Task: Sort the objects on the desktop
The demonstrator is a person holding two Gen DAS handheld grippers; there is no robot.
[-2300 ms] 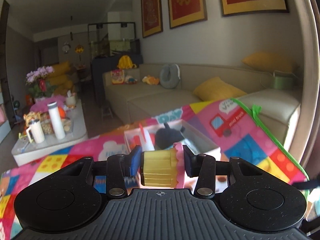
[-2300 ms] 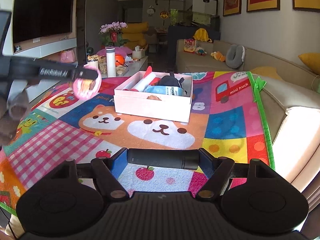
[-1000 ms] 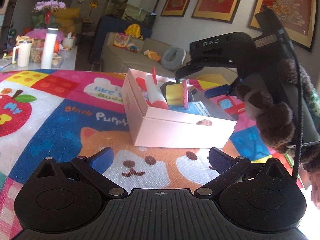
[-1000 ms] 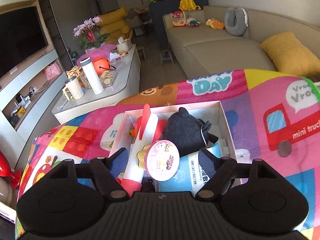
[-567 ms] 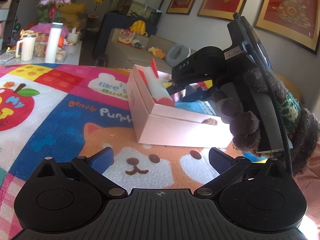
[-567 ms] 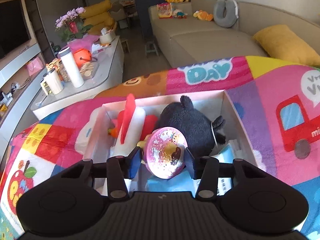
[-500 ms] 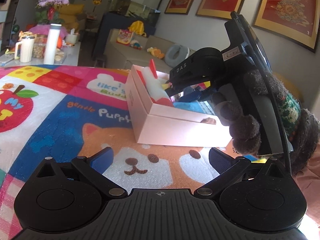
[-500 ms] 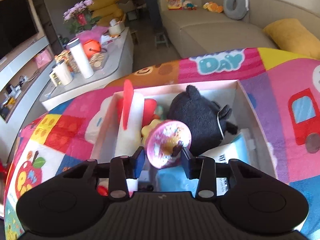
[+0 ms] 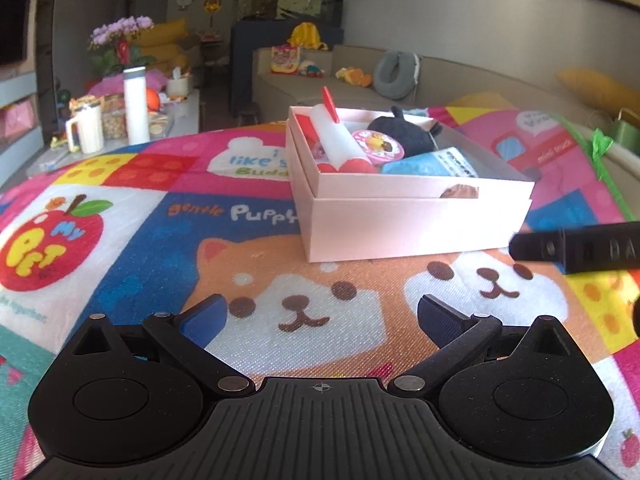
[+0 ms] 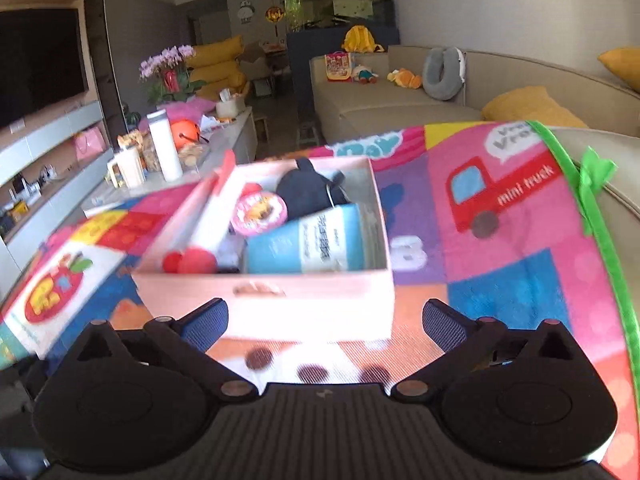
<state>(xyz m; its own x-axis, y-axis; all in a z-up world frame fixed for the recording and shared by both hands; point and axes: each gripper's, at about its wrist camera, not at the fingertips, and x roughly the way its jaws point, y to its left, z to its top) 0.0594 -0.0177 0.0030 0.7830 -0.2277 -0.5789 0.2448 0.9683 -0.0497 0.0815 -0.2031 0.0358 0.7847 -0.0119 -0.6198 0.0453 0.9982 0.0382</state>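
i see my left gripper (image 9: 322,314) with its jaws spread wide and nothing between them, low over the colourful play mat (image 9: 132,240). my right gripper (image 10: 325,318) is spread wide too and holds nothing, just in front of the pink box (image 10: 304,300). the round pink tin (image 9: 378,145) lies inside this box, between the white roller (image 9: 340,142) and the black plush toy (image 9: 404,132). the blue packet (image 10: 308,242) seems to lie beside it, but this view is blurred.
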